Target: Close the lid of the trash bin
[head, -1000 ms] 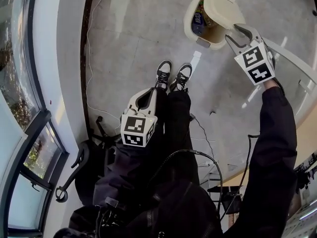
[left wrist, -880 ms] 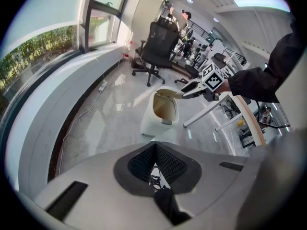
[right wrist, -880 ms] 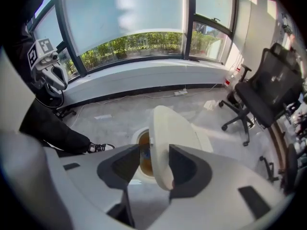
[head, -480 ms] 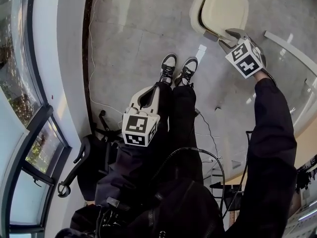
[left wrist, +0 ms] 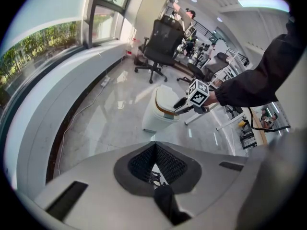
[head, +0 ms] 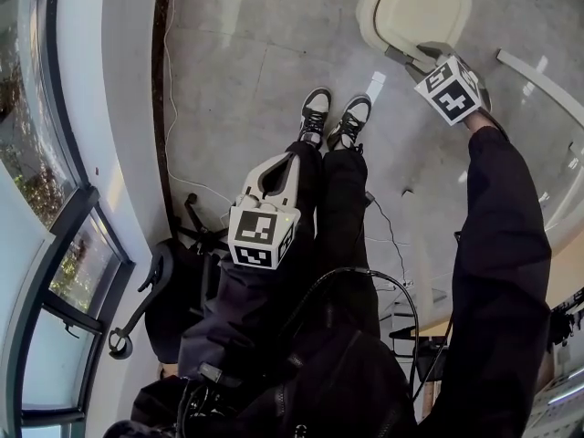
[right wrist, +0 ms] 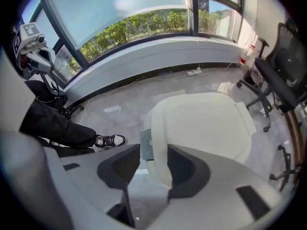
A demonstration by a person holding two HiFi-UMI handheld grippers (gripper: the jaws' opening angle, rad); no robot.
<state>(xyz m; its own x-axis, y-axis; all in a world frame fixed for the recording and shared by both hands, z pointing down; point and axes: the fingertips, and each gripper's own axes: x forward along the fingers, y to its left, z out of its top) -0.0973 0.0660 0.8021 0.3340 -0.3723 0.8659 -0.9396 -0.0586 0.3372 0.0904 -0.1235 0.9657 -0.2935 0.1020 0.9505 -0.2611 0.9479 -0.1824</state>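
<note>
The cream trash bin (head: 415,12) stands on the grey floor at the top right of the head view, its lid (right wrist: 201,123) lying flat on it. My right gripper (head: 415,57) is open at the bin's front edge. In the right gripper view the grey latch tab (right wrist: 146,145) shows in the gap of the right gripper (right wrist: 153,150), and one jaw overlaps the lid's rim. My left gripper (head: 290,158) is shut and empty, held over the person's legs, well short of the bin (left wrist: 160,111). The left gripper (left wrist: 154,145) view shows the right gripper (left wrist: 184,104) at the lid.
The person's shoes (head: 333,117) stand just before the bin. A black office chair (left wrist: 160,42) sits behind it, another chair base (head: 155,290) at the lower left. Cables (head: 173,89) run along the curved window wall. White desk legs (head: 538,80) are to the right.
The lid stood tilted open with the bin's contents showing; it now lies down flat. My right gripper followed it down to the bin's front edge. The left gripper stayed put.
</note>
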